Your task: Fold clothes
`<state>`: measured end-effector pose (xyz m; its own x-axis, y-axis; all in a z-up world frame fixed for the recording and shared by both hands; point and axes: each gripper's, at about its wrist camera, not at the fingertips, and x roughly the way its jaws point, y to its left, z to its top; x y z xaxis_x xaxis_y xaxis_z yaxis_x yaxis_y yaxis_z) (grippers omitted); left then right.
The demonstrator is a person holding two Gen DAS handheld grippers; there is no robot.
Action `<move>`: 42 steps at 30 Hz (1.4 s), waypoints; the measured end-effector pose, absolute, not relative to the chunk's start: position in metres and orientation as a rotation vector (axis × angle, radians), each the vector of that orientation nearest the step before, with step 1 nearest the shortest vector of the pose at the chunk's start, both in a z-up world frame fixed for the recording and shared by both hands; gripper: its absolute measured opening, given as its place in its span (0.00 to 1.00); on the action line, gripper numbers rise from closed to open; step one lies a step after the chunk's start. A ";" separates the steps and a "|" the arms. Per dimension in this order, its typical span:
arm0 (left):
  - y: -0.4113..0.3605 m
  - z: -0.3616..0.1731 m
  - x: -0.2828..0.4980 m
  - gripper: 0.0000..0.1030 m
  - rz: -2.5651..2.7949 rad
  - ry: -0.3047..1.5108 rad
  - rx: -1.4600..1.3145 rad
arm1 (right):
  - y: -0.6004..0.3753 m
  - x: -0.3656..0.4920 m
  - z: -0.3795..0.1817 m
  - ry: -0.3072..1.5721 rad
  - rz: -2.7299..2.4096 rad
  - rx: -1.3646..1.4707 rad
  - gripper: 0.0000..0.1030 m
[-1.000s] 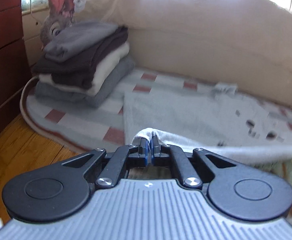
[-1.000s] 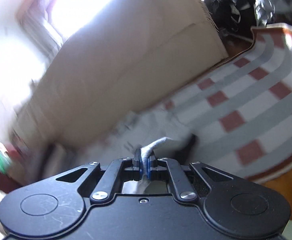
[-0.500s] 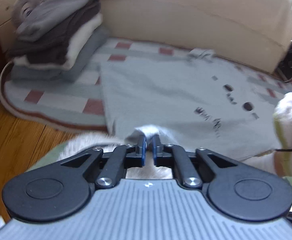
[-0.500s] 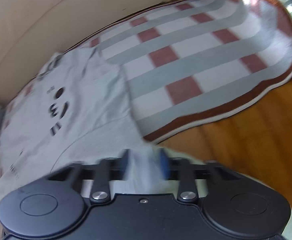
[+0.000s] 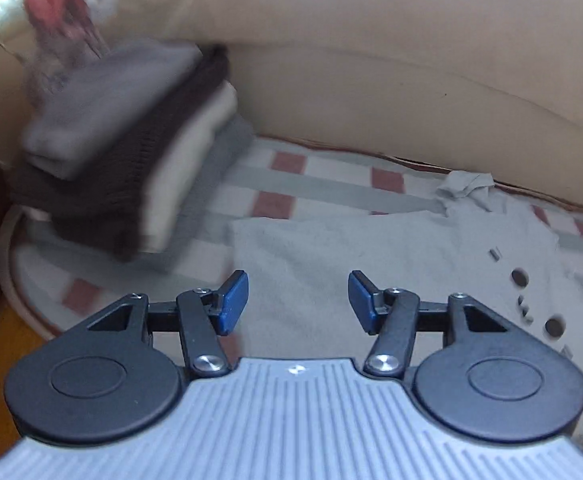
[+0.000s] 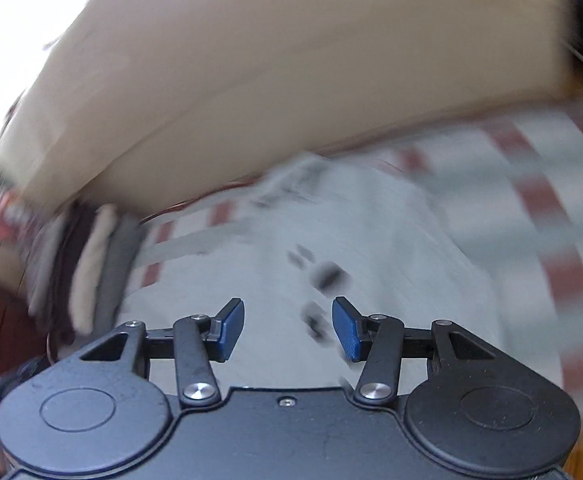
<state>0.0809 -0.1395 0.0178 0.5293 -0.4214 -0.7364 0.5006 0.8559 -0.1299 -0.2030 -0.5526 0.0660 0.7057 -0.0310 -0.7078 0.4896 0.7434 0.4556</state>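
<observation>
Blue pads on both tools stand spread wide, nothing between them. Left gripper (image 5: pixel 298 300) hovers over the near left part of the light grey printed T-shirt (image 5: pixel 391 256), which lies flat on the red-grey-white checked rug (image 5: pixel 323 184). Right gripper (image 6: pixel 288 329) hovers over the same shirt (image 6: pixel 371 240), dark print marks just ahead of its fingers; this view is heavily motion-blurred. Stack of folded grey, brown and cream clothes (image 5: pixel 131 148) sits on the rug left of the shirt, apart from it. Pink-eared plush toy (image 5: pixel 63 12) behind the stack, blurred. Beige sofa front (image 5: pixel 391 80) runs along the rug's far edge.
</observation>
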 end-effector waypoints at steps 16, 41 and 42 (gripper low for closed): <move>-0.406 -0.077 0.175 0.53 -0.907 0.795 0.386 | -0.725 -0.045 -0.109 0.837 -0.469 0.640 0.39; -0.632 -0.198 0.195 0.04 -1.049 0.572 0.754 | -0.743 0.002 -0.174 0.943 -0.333 0.293 0.50; -0.629 -0.194 0.198 0.04 -1.019 0.562 0.712 | -0.741 0.001 -0.175 0.936 -0.317 0.284 0.49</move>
